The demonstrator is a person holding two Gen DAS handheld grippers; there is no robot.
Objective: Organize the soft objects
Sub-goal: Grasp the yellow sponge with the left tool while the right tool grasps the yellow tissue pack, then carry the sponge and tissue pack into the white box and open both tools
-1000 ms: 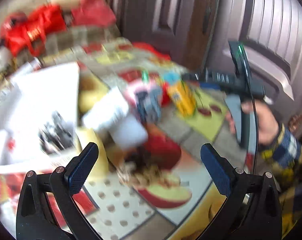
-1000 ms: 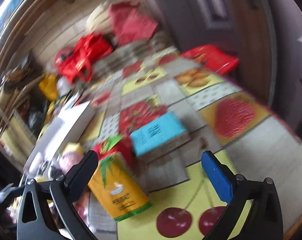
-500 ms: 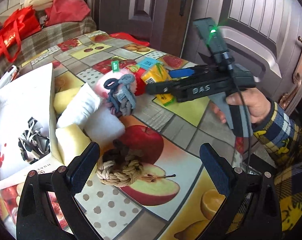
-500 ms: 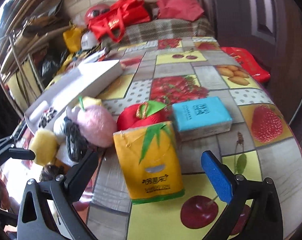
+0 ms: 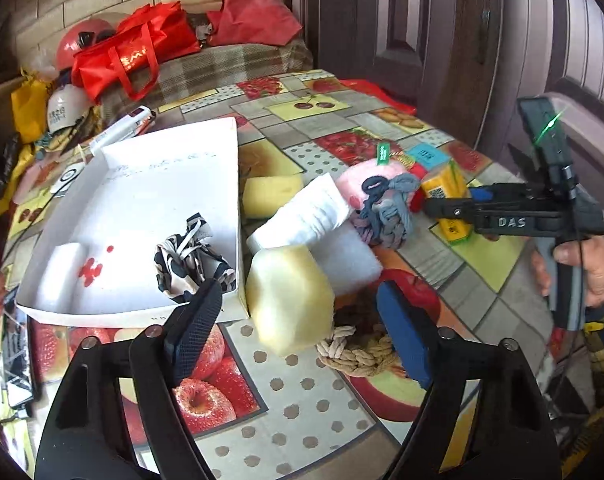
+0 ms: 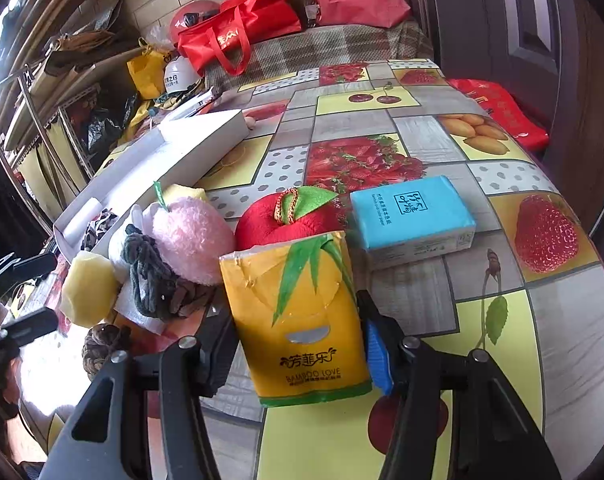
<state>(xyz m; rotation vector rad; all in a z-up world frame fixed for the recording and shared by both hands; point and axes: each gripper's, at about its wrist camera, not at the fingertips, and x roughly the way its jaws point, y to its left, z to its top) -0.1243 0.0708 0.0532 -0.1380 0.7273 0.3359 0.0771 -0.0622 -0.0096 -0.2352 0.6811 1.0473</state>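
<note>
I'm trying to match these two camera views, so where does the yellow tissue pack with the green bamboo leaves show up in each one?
Left wrist view: the yellow tissue pack sits far right of centre, partly hidden behind the right gripper.
Right wrist view: it fills the lower centre, upright between the fingers.
Shared landmark: the pink plush ball, left of the pack in both views.

yellow tissue pack, blue tissue pack, pink plush, fruit-print tablecloth

The box lay left of the sponge; a rope knot sat behind the sponge, and the tissue pack stood before the apple.
</note>
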